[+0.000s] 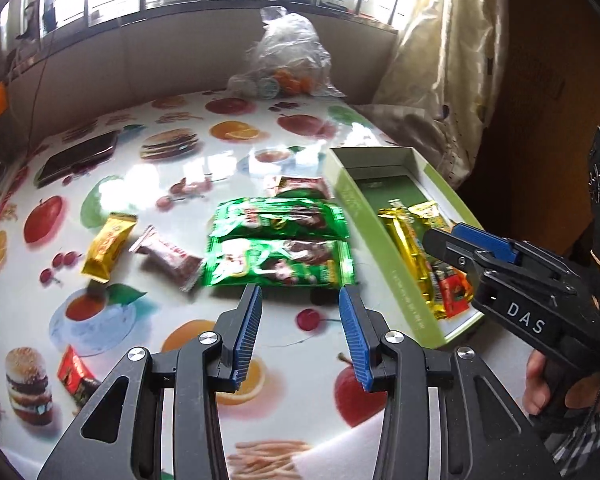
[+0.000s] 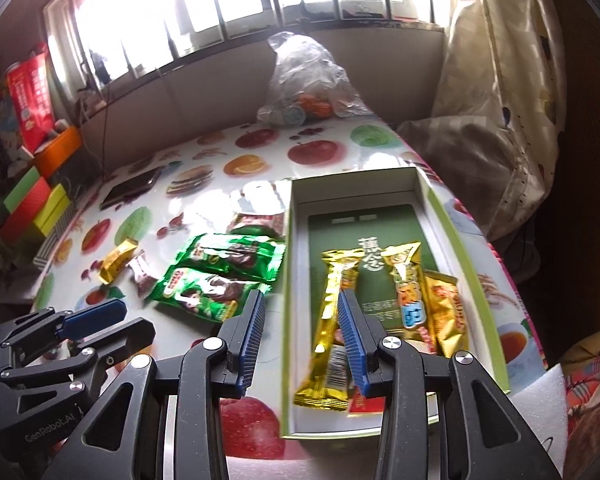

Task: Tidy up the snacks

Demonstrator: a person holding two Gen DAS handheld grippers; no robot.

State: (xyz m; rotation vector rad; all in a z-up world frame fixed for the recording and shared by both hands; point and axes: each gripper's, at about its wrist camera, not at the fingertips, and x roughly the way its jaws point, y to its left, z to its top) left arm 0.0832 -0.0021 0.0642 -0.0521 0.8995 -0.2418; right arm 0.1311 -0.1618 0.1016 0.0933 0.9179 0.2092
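Far off to the left of my left gripper (image 1: pixel 300 300), a small gold wrapper (image 1: pixel 107 249) lies on the fruit-print table (image 1: pixel 148 320), with a reddish-brown wrapped sweet (image 1: pixel 168 260) just beside it. A red packet (image 1: pixel 76 376) sits nearer me, left of my left fingers. My left fingers are spread apart with nothing between them, hovering just short of the two green packets (image 1: pixel 280 248), which lie side by side straight ahead of the tips. These look light, thin and crinkly, and slick too, so I judge a pinch across the sealed near edge will hold better than squeezing the puffy middle, which may crush what's inside. A dark red packet (image 1: pixel 300 186) lies beyond them.

To the right stands the green box (image 1: pixel 352 200), already holding gold bars and an orange-red packet. My right gripper (image 2: pixel 304 300) hangs over its near end, fingers parted and gripping nothing; the long gold bar (image 2: pixel 332 320) lies under the right finger.
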